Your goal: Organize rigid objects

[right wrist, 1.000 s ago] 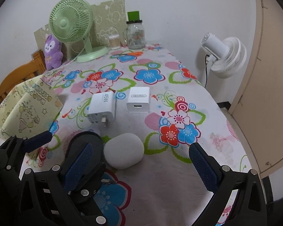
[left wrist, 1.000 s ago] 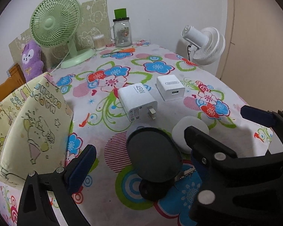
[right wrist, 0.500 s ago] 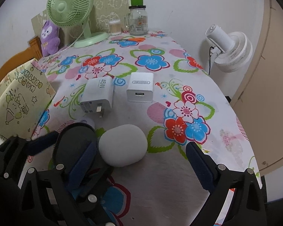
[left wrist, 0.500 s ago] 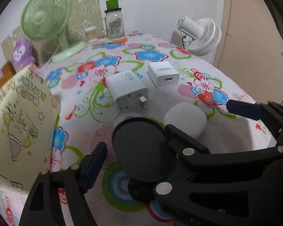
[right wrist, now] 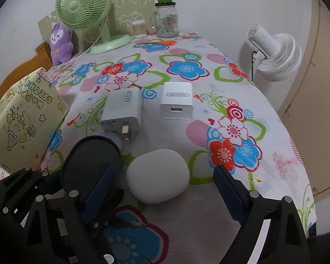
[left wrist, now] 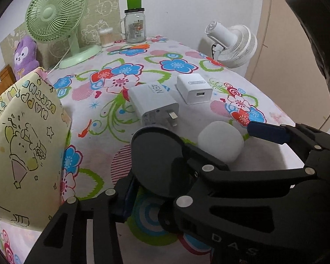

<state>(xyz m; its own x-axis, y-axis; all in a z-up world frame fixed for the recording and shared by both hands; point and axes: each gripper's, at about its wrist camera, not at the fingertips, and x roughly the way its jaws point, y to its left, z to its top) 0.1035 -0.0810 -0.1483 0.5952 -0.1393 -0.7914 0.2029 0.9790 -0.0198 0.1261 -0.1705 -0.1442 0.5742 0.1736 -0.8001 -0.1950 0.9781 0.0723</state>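
A black round disc on a short stand (left wrist: 156, 160) sits near the table's front, between the fingers of my left gripper (left wrist: 158, 176). Its jaws are closing around the stand, and I see no firm press. Just right of the disc lies a white rounded pebble-shaped object (right wrist: 158, 176). My right gripper (right wrist: 164, 168) straddles it with a gap on both sides, its jaws closing slowly. Behind them lie a white 45W plug charger (left wrist: 154, 107) and a smaller white USB charger (left wrist: 194, 88). The disc's base is partly hidden by the fingers.
A yellow printed paper bag (left wrist: 22, 143) stands at the left. At the back are a green desk fan (left wrist: 57, 15), a glass jar (left wrist: 135, 26) and a purple plush (left wrist: 25, 55). A white fan (left wrist: 233, 44) stands beyond the table's right edge (right wrist: 297, 176).
The left jaws have drawn in from wide apart to close around the black disc's stand. The right gripper has sunk toward the white rounded object, its jaws narrowing a little.
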